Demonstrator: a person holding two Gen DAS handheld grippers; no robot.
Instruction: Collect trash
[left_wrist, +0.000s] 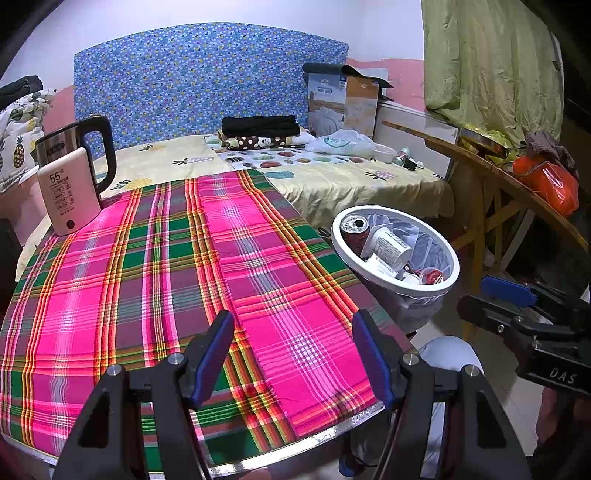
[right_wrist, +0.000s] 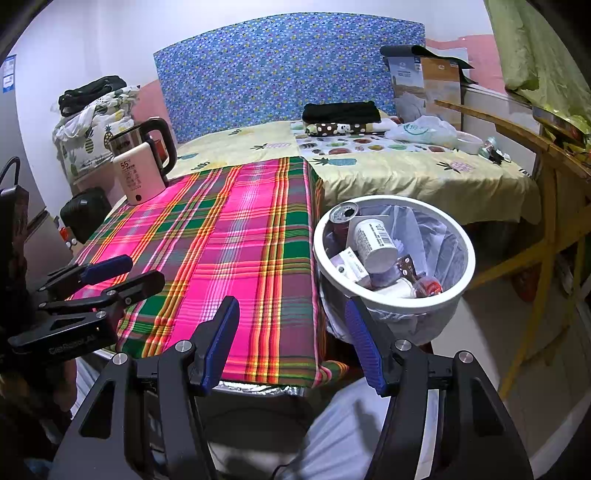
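Grippers – 2, left (left_wrist: 293, 354) and right (right_wrist: 291, 341), both released; 1 bin (right_wrist: 458, 295) – trash inside.

The bench is covered by a plaid cloth (left_wrist: 177, 258) checked in hot pink, green and maroon, with yellow and orange lines. The kettle (left_wrist: 70, 177) is cream-bodied, with a steel top and black handle. A white rim is seen on the trash bin (right_wrist: 394, 254), lined with a pale translucent bag. The headboard (left_wrist: 207, 77) is patterned in blue with small multicoloured dots. A pale yellow pineapple print is shown on the bed sheet (left_wrist: 351, 184). The curtain (left_wrist: 491, 55) is olive green. Blue pads are carried on black jaws.
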